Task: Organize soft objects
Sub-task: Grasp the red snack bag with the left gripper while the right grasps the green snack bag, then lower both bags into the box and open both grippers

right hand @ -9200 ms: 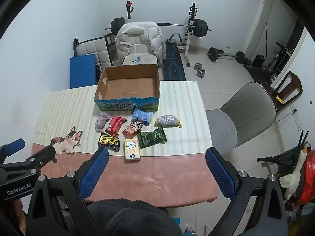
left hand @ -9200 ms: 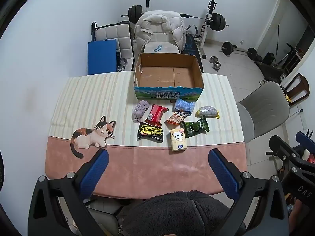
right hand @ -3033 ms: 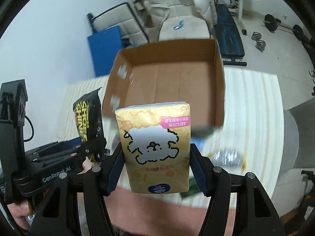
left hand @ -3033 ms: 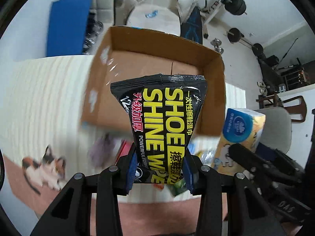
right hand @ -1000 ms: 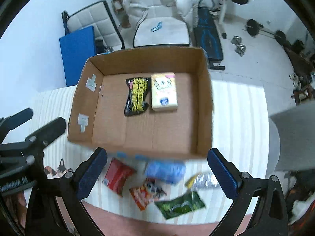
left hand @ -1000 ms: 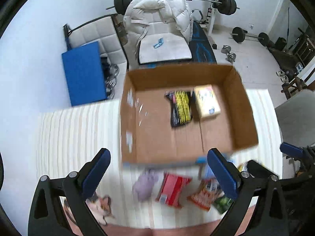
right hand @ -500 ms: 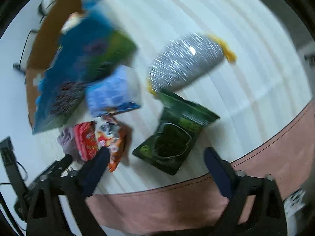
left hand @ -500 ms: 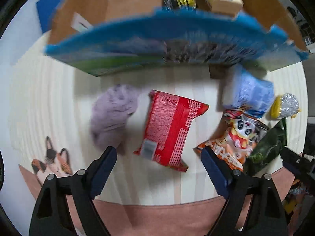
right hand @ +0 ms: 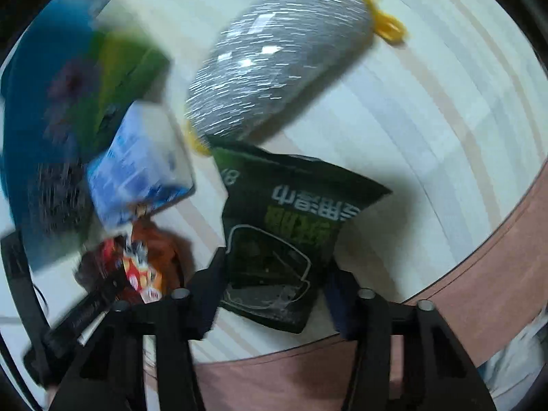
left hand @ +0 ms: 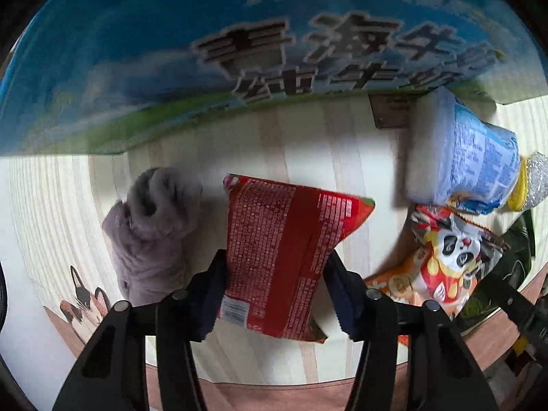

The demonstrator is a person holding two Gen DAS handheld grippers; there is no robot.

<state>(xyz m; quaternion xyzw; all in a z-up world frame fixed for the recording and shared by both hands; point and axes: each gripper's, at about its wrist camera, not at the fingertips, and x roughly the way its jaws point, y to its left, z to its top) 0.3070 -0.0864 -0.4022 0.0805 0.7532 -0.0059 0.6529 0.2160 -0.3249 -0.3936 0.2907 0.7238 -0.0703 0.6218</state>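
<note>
The packet (left hand: 281, 257) is red with fine white print; the cloth (left hand: 150, 233) beside it is plain lilac-grey. The box (left hand: 171, 51) wall is sky blue over green — dark lettering. The pouch (right hand: 284, 239) is dark green, and the tablecloth (right hand: 428, 109) is cream-striped with a pink border.

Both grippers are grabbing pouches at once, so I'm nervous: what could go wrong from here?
The left gripper is closing on the red packet's lower end only, so it may sag or slip when lifted. The right gripper, closing on the dark green pouch, could drag the silver bundle touching its top edge.
</note>
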